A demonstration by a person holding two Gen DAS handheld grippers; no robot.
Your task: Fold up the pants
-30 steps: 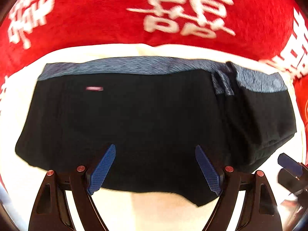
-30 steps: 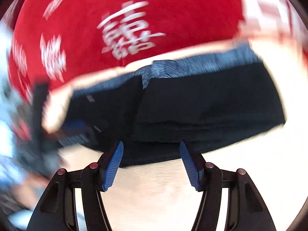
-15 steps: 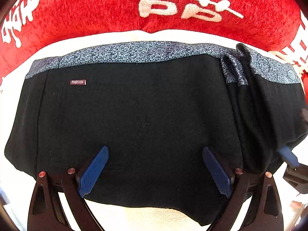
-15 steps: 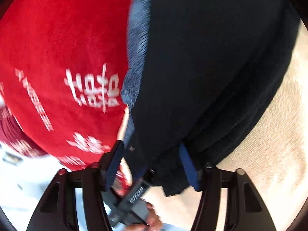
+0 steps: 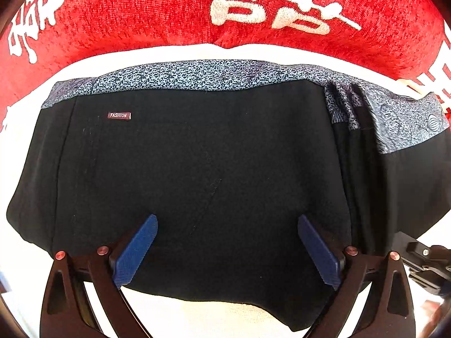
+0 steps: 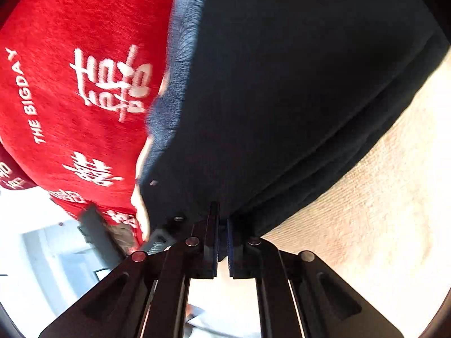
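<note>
Where formerly open, right gripper [image 6: 222, 242] clamping pants [image 6: 282, 98]

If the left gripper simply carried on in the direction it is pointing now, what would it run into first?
Most likely the black pants. The left gripper is open, its jaws spread over the dark fabric, which fills the line ahead up to the speckled waistband. How far above the cloth it hovers is unclear.

The left tongs [image 5: 227, 249] are spread wide, blue pads [image 5: 135, 252] angled apart and held low and level. The right tongs [image 6: 222, 226] are pinched nearly together on a fold of dark cloth, rolled over to one side.
</note>
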